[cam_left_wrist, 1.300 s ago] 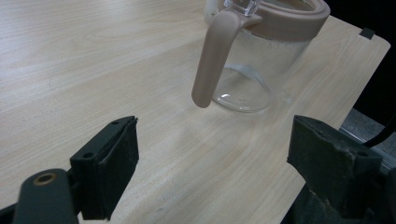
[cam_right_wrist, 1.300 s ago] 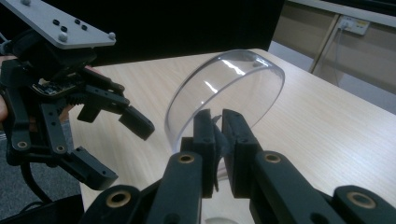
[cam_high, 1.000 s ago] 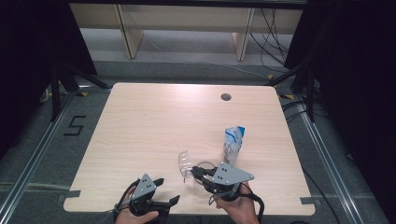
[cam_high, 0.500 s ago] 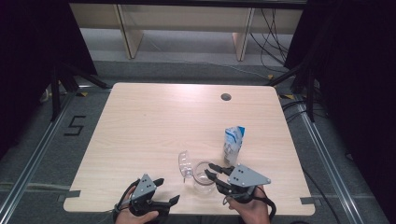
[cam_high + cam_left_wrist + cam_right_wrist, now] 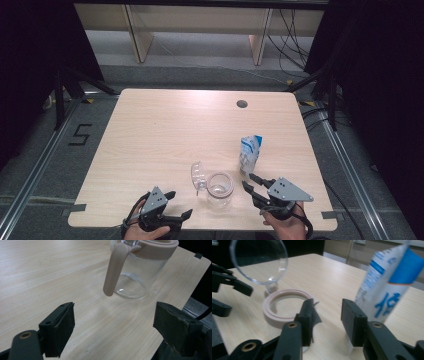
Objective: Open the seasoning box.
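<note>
My left gripper view shows the jar's [image 5: 140,270] pink handle [image 5: 113,270]; above, both grippers' fingers [image 5: 172,205] [image 5: 252,186] gape empty, the right's just opening, near the table [image 5: 150,130] edge.

Table [image 5: 165,130]: pale wood-grain top with fine lengthwise streaks and one dark round hole [image 5: 242,104] near the far edge. Jar [image 5: 220,190]: clear glass, with a dusty pinkish-beige rim ring and handle; its hinged lid [image 5: 198,176] is clear and colourless. Carton [image 5: 249,155]: white with mid-blue panels, blue lettering and a thin orange band. Left gripper [image 5: 181,206] and right gripper [image 5: 248,181]: black bodies and jaws, dark matt pads, brass-coloured pivot eyelets, each topped by a grey plate. Floor [image 5: 45,165]: dark grey, marked with a black "5"
</note>
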`<act>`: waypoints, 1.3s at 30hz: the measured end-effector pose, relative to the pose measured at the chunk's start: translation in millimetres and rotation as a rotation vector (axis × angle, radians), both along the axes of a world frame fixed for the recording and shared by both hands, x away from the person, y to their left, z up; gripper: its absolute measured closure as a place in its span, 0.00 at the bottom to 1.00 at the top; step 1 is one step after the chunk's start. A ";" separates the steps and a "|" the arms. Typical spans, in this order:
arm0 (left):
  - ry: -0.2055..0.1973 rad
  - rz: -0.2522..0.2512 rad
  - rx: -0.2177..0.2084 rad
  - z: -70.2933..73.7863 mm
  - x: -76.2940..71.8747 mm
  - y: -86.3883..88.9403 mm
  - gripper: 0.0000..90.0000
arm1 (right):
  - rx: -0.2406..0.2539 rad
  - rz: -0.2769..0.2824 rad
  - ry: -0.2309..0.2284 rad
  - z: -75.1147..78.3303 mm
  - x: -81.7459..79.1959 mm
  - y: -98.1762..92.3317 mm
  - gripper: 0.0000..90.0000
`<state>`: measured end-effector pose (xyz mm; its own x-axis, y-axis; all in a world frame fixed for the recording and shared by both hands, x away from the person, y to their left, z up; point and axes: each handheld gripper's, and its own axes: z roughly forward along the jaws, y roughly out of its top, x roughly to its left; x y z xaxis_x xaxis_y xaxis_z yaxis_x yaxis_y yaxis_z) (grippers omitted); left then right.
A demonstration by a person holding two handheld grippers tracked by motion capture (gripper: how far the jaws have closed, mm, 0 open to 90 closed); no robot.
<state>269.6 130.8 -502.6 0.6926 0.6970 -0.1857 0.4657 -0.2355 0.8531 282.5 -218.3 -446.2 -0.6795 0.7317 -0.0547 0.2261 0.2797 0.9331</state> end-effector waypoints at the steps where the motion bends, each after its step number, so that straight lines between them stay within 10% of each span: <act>1: 0.000 0.000 -0.001 0.0 0.0 -0.1 0.19 | 0.000 -0.017 -0.003 -1.3 0.8 -1.8 0.67; 20: 0.015 -0.017 -0.018 -1.1 0.9 -2.1 0.19 | 0.037 -0.224 0.069 -22.6 19.2 -19.6 0.31; 39: 0.027 -0.013 -0.021 -0.7 3.2 -2.5 0.19 | -0.027 -0.259 0.059 -36.4 44.0 -10.2 0.19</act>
<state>272.8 128.3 -503.3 0.6960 0.6838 -0.2191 0.4858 -0.2238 0.8449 326.5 -228.5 -482.7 -0.4727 0.8802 -0.0430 0.3468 0.2306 0.9092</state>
